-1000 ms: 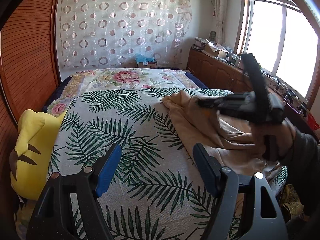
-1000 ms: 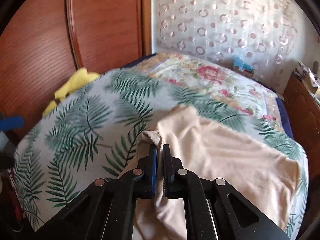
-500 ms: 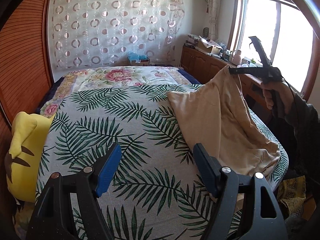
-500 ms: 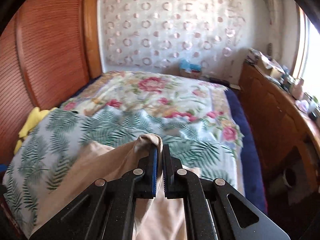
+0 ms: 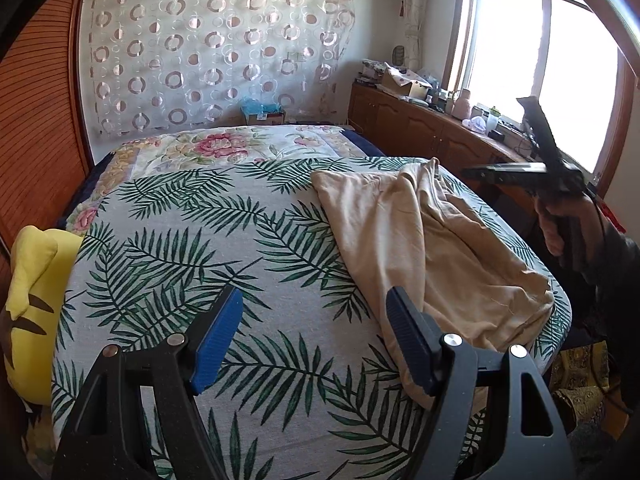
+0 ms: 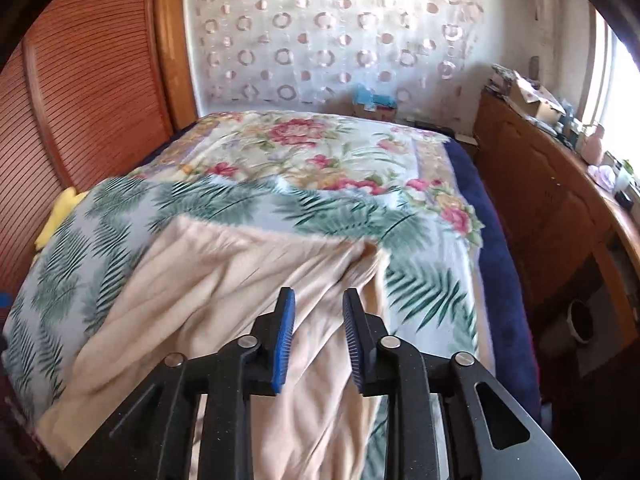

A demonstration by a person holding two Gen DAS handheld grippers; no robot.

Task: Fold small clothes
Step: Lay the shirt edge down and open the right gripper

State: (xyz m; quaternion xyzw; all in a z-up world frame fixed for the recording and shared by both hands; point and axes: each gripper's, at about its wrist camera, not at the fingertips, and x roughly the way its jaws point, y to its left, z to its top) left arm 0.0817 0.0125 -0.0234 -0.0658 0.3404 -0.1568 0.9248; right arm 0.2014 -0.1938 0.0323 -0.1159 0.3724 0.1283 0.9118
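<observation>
Right wrist view: right claw (image 6: 318,334) jaws just parted, beige garment (image 6: 224,288) dropped on bed (image 6: 436,292); left claw (image 5: 312,334) released, empty. Spreading step; next, regrasp edge, flatten.

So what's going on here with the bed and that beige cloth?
A person with a handheld gripper in each hand is folding a beige garment on the palm-leaf bedspread. The right gripper has just been opening; its fingers stand apart with nothing pinched, and the garment lies rumpled on the bed's right side. The left gripper hovers open over the bedspread, beside the garment's near edge, holding nothing.
</observation>
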